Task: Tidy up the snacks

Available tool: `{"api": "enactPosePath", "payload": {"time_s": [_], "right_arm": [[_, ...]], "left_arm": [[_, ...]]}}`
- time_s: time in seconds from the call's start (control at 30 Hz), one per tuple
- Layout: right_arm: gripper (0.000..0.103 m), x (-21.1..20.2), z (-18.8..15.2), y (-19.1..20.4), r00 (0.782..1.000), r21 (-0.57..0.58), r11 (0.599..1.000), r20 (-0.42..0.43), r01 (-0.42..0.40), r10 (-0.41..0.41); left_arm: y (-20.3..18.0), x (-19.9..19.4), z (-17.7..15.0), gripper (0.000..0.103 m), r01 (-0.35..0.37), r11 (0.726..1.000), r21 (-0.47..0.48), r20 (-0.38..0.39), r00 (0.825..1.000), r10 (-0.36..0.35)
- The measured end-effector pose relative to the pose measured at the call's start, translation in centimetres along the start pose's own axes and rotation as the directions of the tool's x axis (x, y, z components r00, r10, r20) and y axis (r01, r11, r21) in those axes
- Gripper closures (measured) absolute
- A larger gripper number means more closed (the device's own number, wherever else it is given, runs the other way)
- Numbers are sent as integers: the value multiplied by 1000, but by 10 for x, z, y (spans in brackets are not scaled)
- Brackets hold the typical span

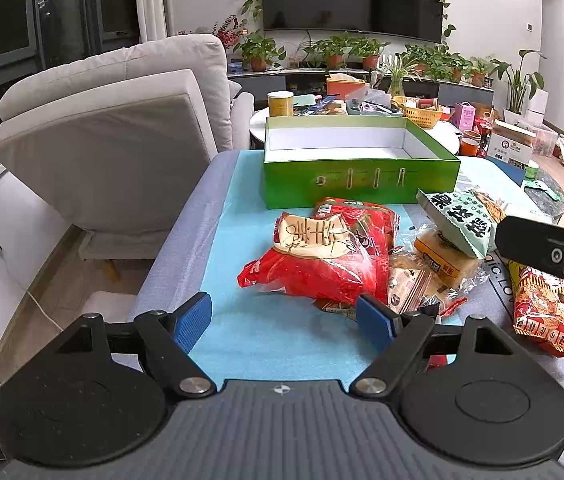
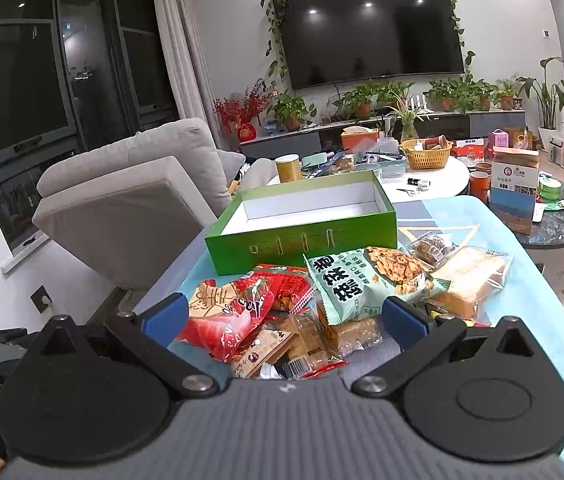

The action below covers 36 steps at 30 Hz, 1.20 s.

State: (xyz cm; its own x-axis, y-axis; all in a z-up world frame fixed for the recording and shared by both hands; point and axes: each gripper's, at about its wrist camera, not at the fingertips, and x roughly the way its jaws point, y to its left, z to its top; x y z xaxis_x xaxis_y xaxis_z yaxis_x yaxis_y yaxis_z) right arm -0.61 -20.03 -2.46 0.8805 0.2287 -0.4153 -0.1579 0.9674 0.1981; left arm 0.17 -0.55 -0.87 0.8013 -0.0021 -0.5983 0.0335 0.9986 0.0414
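1. While both claws hang with jaws spread and nothing between them, the sorting looks barely begun: no snack is in the box yet.
2. Nearest, the left claw hovers over bare blue mat by the near edge of the tabletop, its right pad just short of the snack pile.
3. The right claw sits low over the pile itself; a red bag and small brown packets lie between its blue pads, though the pads press on nothing.
4. Just beyond, a pale green bag leans on a wrapped yellow cake, with a clear-wrapped sponge cake toward the right edge.
5. Farther back, near the far edge, stands the green box, open and empty, well apart from both claws.
6. My guess at the next move: lower the right claw, close on one packet only, probably the red bag, then carry it over the box's front wall. Loose crinkly wrappers may slip or drag neighbours.
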Motion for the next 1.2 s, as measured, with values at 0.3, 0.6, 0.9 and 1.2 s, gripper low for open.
{"api": "enactPosePath", "payload": {"time_s": [0.3,0.6,0.9,1.2], "right_arm": [[24,2,-2,-2,1000,8,1000,-19,9,-8],[24,2,-2,-2,1000,8,1000,-25,10,-10],[24,3,-3,-2,1000,5,1000,-28,9,-9],[24,3,-5,-2,999,8,1000,-34,17,-16]], "left_arm": [[1,0,0,26,0,1000,-3,-5,1000,0],[0,0,0,26,-2,1000,-5,-9,1000,2],[0,0,-1,26,-4,1000,-10,-9,1000,4],[1,1,-2,26,-7,1000,-16,-10,1000,7]]}}
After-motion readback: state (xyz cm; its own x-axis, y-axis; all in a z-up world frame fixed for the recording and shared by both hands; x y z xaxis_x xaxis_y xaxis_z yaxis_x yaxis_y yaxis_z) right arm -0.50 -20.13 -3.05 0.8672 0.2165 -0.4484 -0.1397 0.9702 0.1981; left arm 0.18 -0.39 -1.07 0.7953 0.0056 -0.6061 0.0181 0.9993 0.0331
